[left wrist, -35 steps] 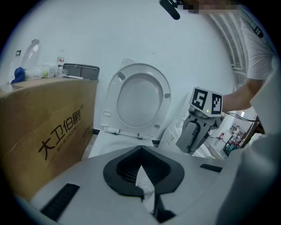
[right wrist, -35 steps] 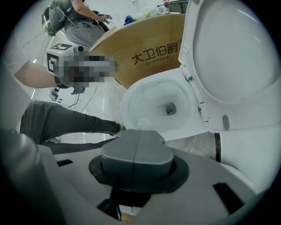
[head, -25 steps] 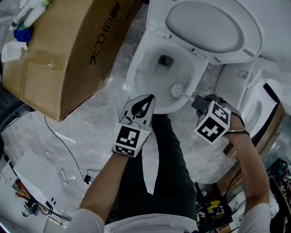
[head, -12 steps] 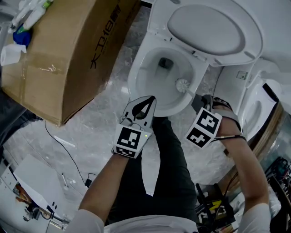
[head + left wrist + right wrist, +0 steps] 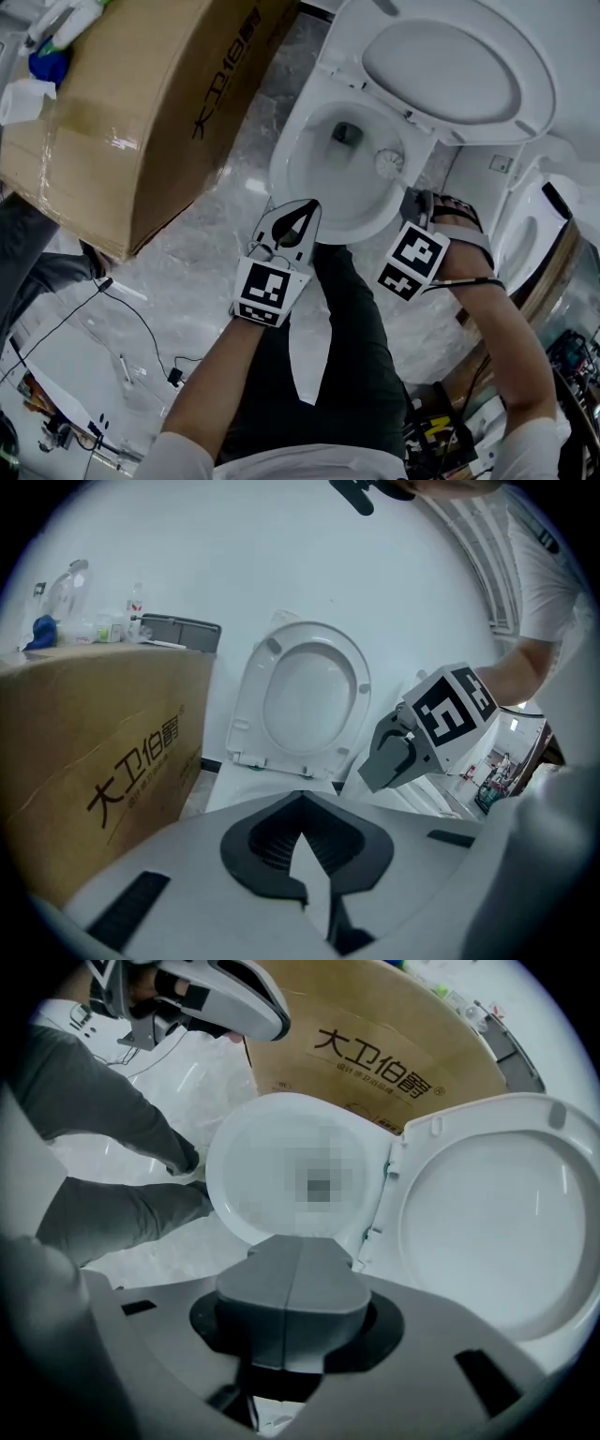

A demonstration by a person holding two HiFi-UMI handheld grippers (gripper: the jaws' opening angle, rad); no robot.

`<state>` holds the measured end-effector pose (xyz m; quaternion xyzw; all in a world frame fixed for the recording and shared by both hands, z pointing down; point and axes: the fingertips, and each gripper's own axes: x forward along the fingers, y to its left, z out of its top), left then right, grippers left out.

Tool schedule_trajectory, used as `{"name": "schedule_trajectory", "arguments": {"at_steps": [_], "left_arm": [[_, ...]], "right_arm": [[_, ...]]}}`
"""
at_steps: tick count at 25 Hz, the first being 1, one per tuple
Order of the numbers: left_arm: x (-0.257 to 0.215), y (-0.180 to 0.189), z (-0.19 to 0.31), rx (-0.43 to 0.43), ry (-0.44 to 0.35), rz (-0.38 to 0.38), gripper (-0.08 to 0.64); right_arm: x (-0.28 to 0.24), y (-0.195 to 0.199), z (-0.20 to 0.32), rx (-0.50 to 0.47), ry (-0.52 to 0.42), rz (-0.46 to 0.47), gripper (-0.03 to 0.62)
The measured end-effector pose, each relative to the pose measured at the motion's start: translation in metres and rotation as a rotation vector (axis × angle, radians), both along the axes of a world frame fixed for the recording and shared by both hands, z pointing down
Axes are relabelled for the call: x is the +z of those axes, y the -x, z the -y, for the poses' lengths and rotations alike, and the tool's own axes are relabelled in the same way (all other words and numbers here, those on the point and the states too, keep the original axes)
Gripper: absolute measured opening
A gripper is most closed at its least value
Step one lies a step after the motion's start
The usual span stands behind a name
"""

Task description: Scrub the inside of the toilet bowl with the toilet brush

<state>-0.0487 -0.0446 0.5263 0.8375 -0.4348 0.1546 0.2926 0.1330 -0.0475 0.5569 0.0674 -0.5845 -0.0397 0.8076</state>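
Over the marble floor (image 5: 225,202), the right hand-held gripper (image 5: 412,202) clamps the toilet brush (image 5: 389,164), the left hand-held gripper (image 5: 304,212) closed.

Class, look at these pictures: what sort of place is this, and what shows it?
Most likely a bathroom or toilet room: a white toilet bowl with its lid raised, a toilet brush inside it, and a marbled floor; the large cardboard box hints at storage.

Glossy grey marble floor (image 5: 216,234), big cardboard box (image 5: 122,112) (bottles (image 5: 66,23) on top), plain white wall (image 5: 281,555) behind
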Motion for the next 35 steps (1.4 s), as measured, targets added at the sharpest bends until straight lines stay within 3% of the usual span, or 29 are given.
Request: {"name": "schedule_trajectory", "arguments": {"at_steps": [3, 5, 11, 18, 23, 25, 29, 35], "left_arm": [[-0.001, 0.005, 0.002, -0.008, -0.002, -0.001, 0.006], [-0.004, 0.005, 0.002, -0.004, -0.003, -0.002, 0.006], [-0.018, -0.002, 0.003, 0.048, -0.011, -0.005, 0.006], [-0.034, -0.037, 0.016, 0.137, -0.070, 0.013, 0.006], [-0.037, -0.060, 0.019, 0.177, -0.090, 0.017, 0.006], [-0.037, -0.066, 0.017, 0.193, -0.095, 0.021, 0.006], [-0.035, -0.073, 0.012, 0.237, -0.103, 0.039, 0.006], [-0.022, -0.073, 0.004, 0.260, -0.091, 0.064, 0.006]], "right_arm": [[0.002, 0.003, 0.004, 0.096, -0.038, 0.075, 0.158], [-0.002, -0.001, 0.002, 0.252, -0.075, 0.164, 0.158], [-0.012, -0.027, -0.023, 0.935, -0.201, 0.486, 0.158], [-0.004, -0.037, -0.056, 1.548, -0.312, 0.829, 0.158], [0.000, -0.037, -0.066, 2.111, -0.345, 1.245, 0.158], [0.010, -0.038, -0.071, 2.296, -0.350, 1.345, 0.158], [0.032, -0.038, -0.085, 2.511, -0.378, 1.453, 0.158], [0.049, -0.045, -0.100, 2.722, -0.444, 1.578, 0.158]]}}
